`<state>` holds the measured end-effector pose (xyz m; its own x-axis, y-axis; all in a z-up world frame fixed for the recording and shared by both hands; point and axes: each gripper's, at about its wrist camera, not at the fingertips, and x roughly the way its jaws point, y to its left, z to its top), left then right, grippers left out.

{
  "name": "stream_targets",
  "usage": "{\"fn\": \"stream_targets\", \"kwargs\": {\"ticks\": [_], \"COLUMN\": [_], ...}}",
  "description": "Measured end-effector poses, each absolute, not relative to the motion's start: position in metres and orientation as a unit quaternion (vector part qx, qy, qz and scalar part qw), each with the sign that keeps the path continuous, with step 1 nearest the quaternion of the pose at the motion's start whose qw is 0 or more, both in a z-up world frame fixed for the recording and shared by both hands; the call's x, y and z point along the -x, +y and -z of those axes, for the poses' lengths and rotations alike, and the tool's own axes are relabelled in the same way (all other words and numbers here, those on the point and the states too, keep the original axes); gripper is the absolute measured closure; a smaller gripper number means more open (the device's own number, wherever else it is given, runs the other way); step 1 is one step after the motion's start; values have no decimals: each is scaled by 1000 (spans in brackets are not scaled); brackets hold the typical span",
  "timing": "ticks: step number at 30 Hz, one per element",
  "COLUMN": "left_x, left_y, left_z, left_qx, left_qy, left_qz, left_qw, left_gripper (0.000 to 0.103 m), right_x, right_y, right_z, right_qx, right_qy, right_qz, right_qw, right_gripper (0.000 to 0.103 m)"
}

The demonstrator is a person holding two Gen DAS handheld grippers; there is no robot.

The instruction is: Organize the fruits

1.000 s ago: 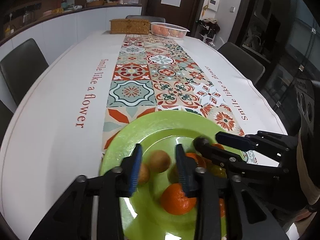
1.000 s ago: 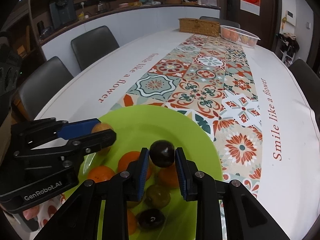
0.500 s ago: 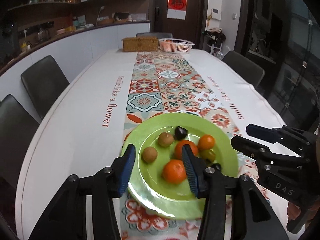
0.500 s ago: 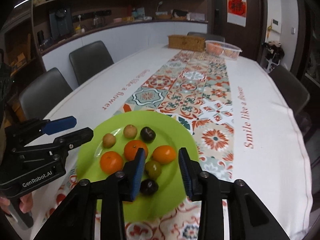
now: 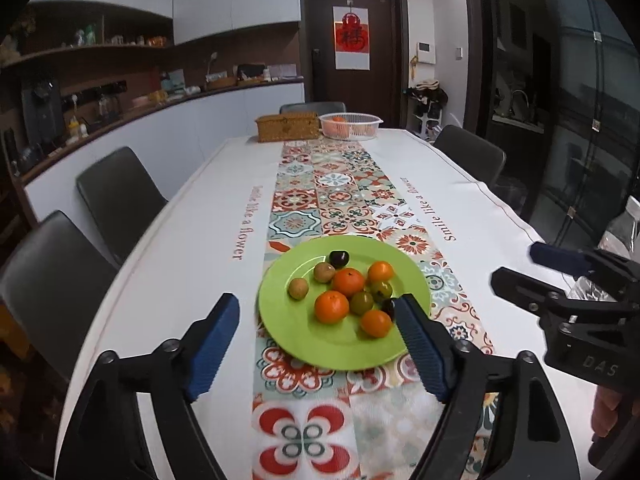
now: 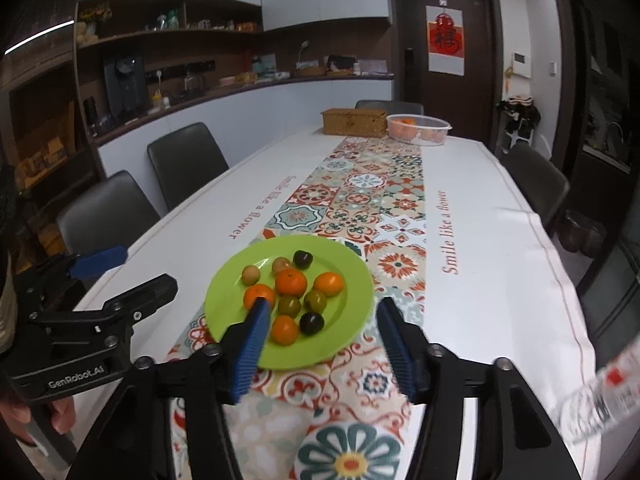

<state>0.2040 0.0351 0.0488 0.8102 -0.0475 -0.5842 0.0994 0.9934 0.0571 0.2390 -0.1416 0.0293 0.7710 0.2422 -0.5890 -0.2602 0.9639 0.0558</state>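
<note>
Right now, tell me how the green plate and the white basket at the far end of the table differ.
The green plate is flat and shallow; the white basket has raised slotted walls. The plate lies near the grippers on the patterned runner; the basket stands at the table's far end beside a wicker box. The plate carries mixed fruit: orange, brownish, greenish and dark pieces; the basket shows only orange fruit through its walls. Both are round and hold fruit.

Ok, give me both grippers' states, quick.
Left gripper: empty, fingers opening above the plate.
Right gripper: empty, fingers opening too.
</note>
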Motion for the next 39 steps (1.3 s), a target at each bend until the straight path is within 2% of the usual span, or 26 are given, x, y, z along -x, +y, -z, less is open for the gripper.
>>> {"fn": "stream_targets", "kwargs": {"ticks": [4,6,8,32,39], "left_x": [-177,-163,-153,-80,-71], "left_y": [32,30,29,14,14], "left_z": [-54,-56,-57,-83,-88], "left_qx": [-48,-43,-37,-29,-32], "left_qy": [288,285,284,250,236], "left_qz": [25,28,33,50,38], "left_qw": [956,957,957,967,971], "left_gripper": [18,18,17,12,2], "right_x": [-210,-195,-180,-99,-91], "right_y": [-147,-150,-153,-168,-168], "right_z": [-36,-39,-41,-57,-63], "right_qx": [24,23,20,16,16], "right_qy": [294,288,281,254,242], "right_qz": [-112,-105,-102,-101,-95], "right_qw": [949,952,954,962,966], "right_gripper": [37,30,27,27,27]}}
